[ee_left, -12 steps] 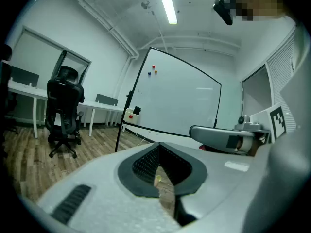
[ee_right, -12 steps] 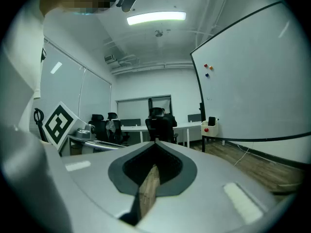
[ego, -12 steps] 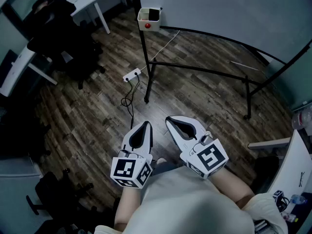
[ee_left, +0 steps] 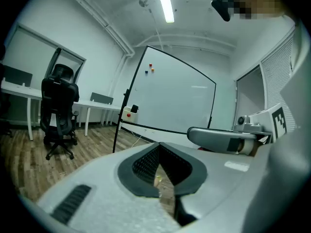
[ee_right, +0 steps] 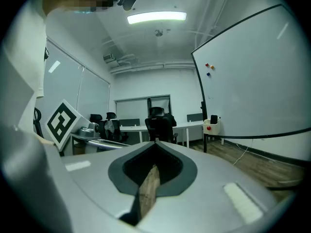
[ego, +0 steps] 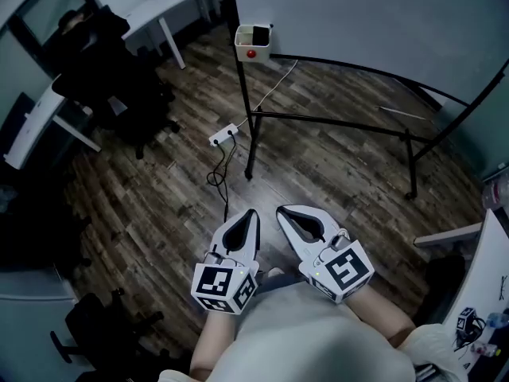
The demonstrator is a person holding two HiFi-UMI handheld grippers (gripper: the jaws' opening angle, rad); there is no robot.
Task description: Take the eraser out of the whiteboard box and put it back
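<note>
Eraser (ego: 258, 33) stands in the whiteboard box (ego: 252, 50), well apart from the left tool (ego: 252, 212) and right tool (ego: 281, 212), both closed on nothing, side by side over the floor (ego: 159, 189).

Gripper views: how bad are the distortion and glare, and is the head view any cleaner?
Left gripper view: strong fisheye, black corners, ceiling light blown out, whiteboard frame bowed. Right gripper view: same dark corners, the light panel glares too. Head view: dim and bluish, curved at the edges, the box small but distinct.
</note>
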